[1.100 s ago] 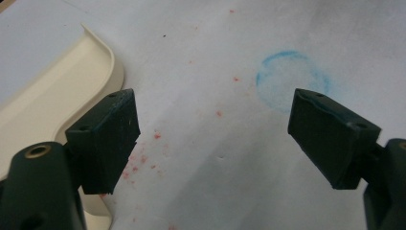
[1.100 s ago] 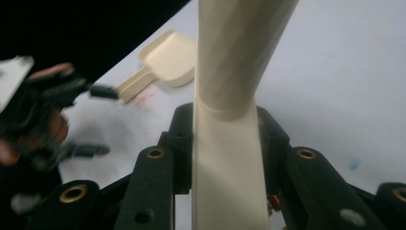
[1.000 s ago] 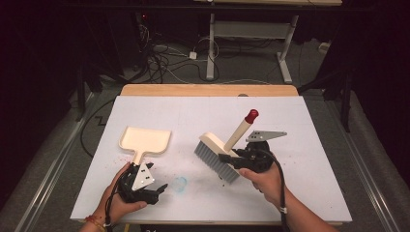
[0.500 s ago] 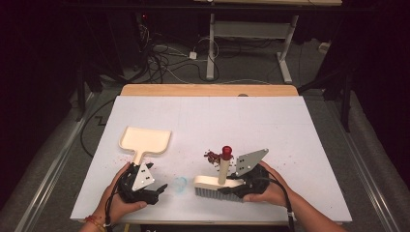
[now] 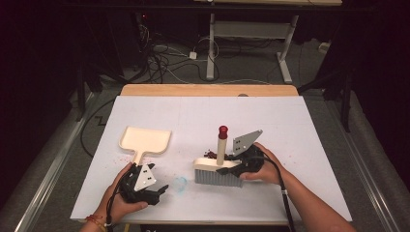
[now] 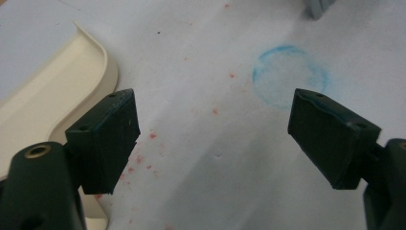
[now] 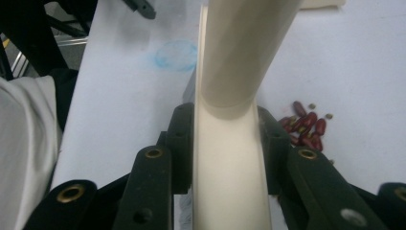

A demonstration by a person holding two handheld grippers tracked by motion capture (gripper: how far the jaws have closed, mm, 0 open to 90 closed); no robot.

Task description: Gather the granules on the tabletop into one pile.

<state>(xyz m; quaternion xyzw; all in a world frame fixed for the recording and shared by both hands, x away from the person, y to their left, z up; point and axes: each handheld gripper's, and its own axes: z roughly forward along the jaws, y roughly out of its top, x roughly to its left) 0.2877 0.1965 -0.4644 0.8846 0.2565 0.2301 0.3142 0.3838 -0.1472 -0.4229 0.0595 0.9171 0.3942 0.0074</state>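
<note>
A cream dustpan [image 5: 144,140] lies flat at the table's left, its handle toward my left gripper [image 5: 160,188]. That gripper [image 6: 215,129] stands open just off the pan's edge [image 6: 43,96], with nothing between its jaws. My right gripper [image 5: 228,169] is shut on the cream head of a brush [image 5: 217,164]. The brush stands with its grey bristles [image 5: 217,179] down on the table and its red-tipped handle [image 5: 222,137] upright. In the right gripper view the pads [image 7: 179,143] press both sides of the head [image 7: 230,182]. A small heap of red beans [image 5: 210,154] lies just behind the brush.
A faint blue ring [image 5: 180,183] is drawn on the white table sheet [image 5: 290,125] between the two grippers. Red specks dot the sheet near the dustpan. The beans [image 7: 306,125] lie right of the brush in the right gripper view. Desk legs and cables stand beyond the table.
The brush, held tilted and raised at mid-table, has been swung down toward the front edge. It now stands bristles down beside the beans. The left gripper has not moved.
</note>
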